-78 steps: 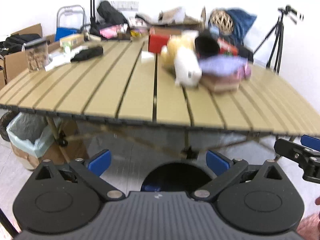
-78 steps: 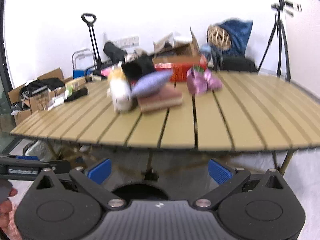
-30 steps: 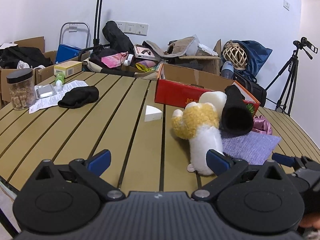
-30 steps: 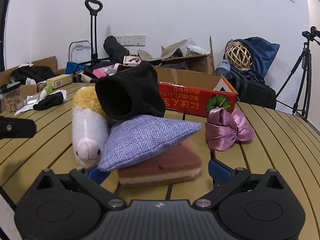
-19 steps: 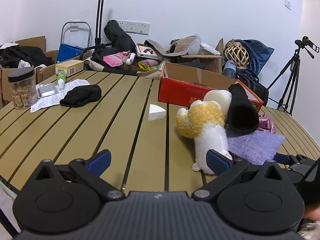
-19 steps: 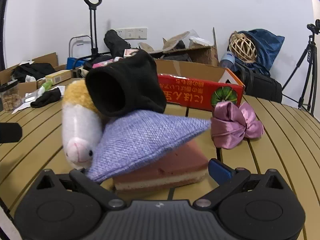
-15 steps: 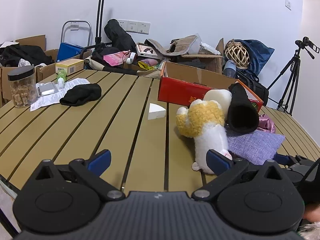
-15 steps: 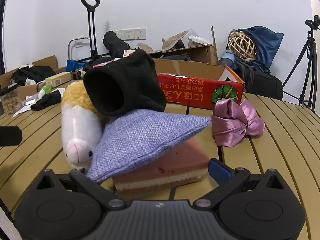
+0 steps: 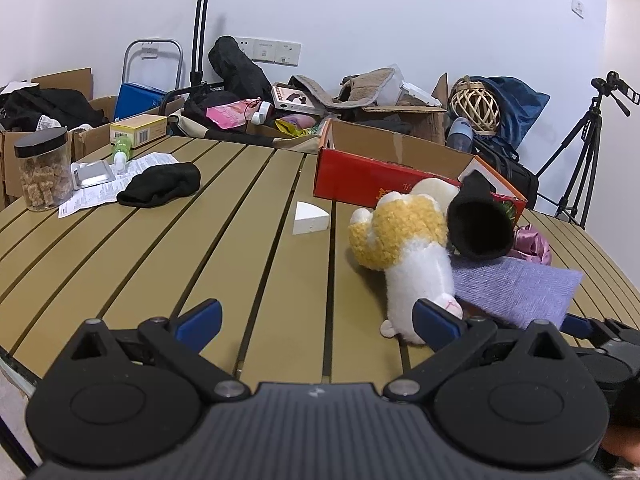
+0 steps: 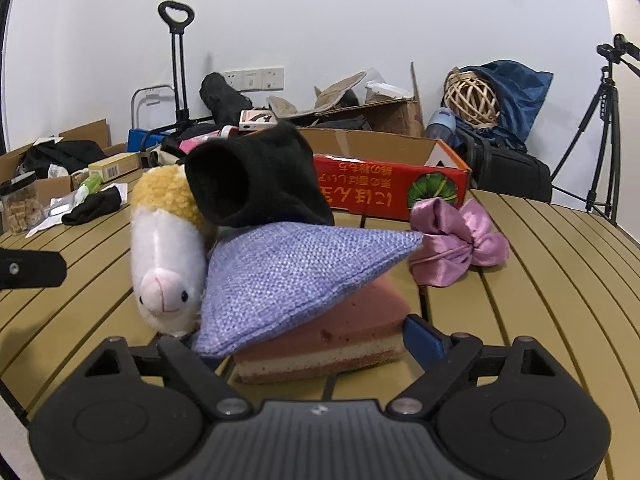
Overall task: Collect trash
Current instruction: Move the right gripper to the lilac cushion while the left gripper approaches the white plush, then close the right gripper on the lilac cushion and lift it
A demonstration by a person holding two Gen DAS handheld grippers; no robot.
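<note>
The right gripper [image 10: 304,340] is closing, unclenched, around the pink sponge block [image 10: 332,336] under the one purple cloth [image 10: 304,272]; squeezing the block squarely should keep the pile from toppling. Beside the block lie one plush toy [image 10: 166,264], one satin bow [image 10: 456,246] and two black socks; the left gripper [image 9: 316,320] hangs open, empty.

Pink-and-cream sponge wedge [image 10: 324,340] flat on the bench [image 10: 560,300], purple woven pouch [image 10: 296,280] draped over it, black sock [image 10: 256,184] open-mouthed on top, plush sheep [image 10: 164,256] lying beside, pink satin bow [image 10: 456,240] just right
</note>
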